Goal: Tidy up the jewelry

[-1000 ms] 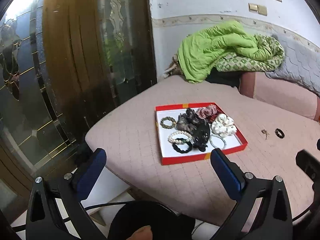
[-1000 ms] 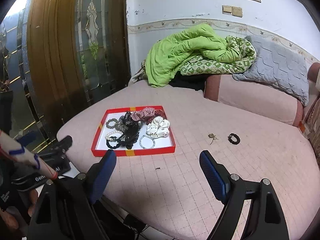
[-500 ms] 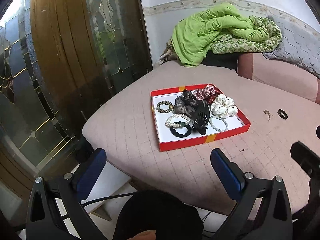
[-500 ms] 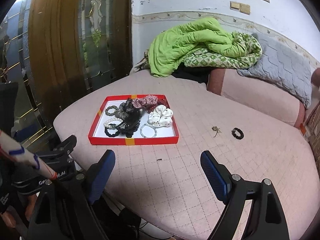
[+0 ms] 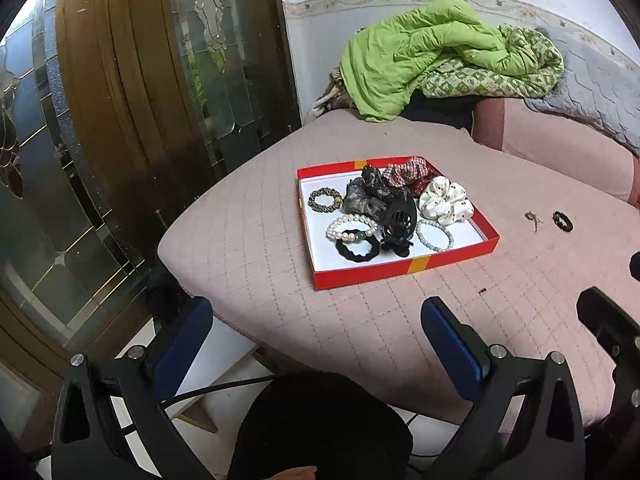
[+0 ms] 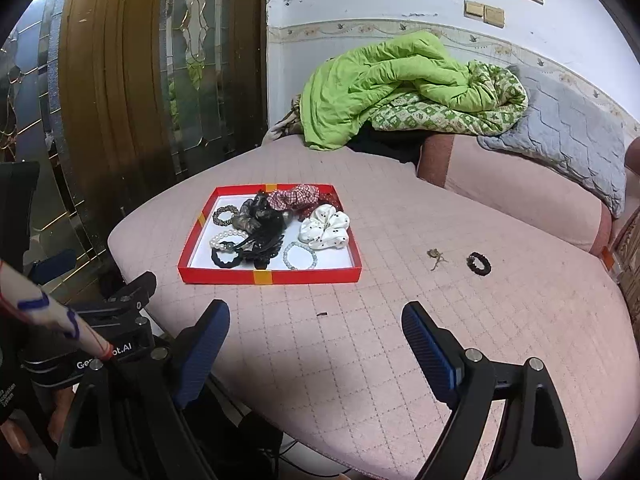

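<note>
While both grippers hang over the near edge of the pink bed, each with its fingers spread wide and nothing between them, the red tray sits left of centre in the right wrist view and at centre in the left wrist view. Inside it lie a pearl bracelet, a black hair tie, a black claw clip, a pale bead bracelet, a white scrunchie, a checked scrunchie and a bronze bracelet. Right of the tray, apart from it on the bed, lie a small brown trinket and a black bead bracelet. The left gripper fills the bottom of its own frame; the right gripper likewise. A green quilt is heaped at upper centre.
</note>
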Demonstrator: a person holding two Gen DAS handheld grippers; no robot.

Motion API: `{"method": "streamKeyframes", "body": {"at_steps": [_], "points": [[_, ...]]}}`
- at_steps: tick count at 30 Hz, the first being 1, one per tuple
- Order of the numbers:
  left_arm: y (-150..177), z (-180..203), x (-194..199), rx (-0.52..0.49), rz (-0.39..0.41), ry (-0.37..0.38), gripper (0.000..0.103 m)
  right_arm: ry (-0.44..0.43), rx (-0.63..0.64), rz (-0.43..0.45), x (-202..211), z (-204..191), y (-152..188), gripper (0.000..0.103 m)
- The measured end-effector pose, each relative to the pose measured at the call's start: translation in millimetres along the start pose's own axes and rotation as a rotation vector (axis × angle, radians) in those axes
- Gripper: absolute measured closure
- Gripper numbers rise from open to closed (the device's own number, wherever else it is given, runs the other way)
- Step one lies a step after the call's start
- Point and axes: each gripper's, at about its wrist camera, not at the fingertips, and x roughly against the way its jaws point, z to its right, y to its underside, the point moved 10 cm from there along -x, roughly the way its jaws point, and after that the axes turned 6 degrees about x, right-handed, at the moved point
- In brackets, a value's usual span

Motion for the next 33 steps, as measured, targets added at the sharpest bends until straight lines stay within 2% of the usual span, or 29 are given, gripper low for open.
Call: {"method": "streamKeyframes", "body": {"at_steps": [13, 33], "points": [[6, -4, -13, 0.023, -0.047, 0.012, 0.000, -0.001, 0.009, -0.020, -8, -1, 3, 0.012], [10, -2, -19, 0.015, -0.065, 0.012, 0.000, -0.010, 0.013, -0.036, -13, -4, 8, 0.012]]}}
